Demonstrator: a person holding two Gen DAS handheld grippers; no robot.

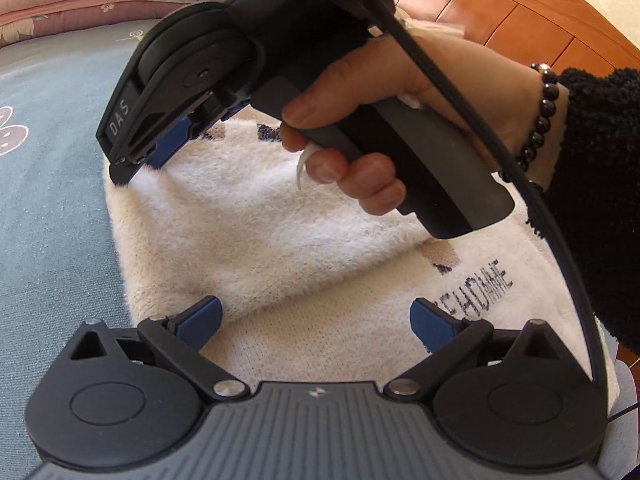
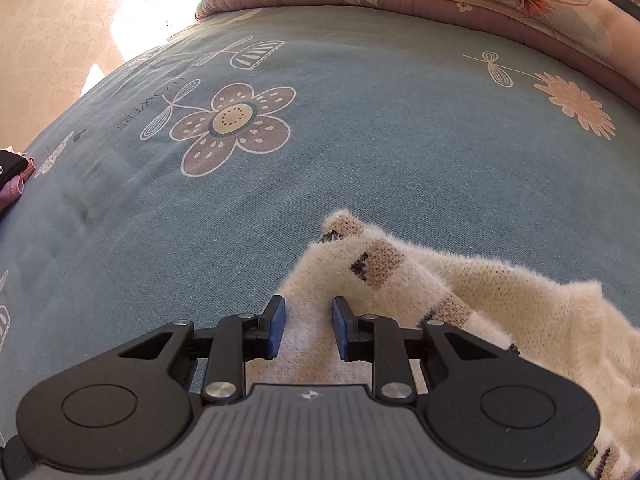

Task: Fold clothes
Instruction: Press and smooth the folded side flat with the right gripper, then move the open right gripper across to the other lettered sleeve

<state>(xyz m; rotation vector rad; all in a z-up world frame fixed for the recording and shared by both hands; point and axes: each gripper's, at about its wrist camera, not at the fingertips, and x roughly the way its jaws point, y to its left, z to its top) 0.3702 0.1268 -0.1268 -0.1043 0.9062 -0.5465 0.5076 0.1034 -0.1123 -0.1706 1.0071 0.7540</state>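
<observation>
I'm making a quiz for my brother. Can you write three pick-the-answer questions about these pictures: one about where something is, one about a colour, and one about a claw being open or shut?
1. Where does the sweater lie?
A on the sheet
B on a wooden floor
C in a basket

2. What colour are the pads of the claws?
A red
B blue
C yellow

3. How is the left claw?
A shut on a sock
B shut, empty
C wide open

Answers: 1 A, the sheet shows right beside it; 2 B, every pad is blue; 3 C, a wide gap parts its pads.
</observation>
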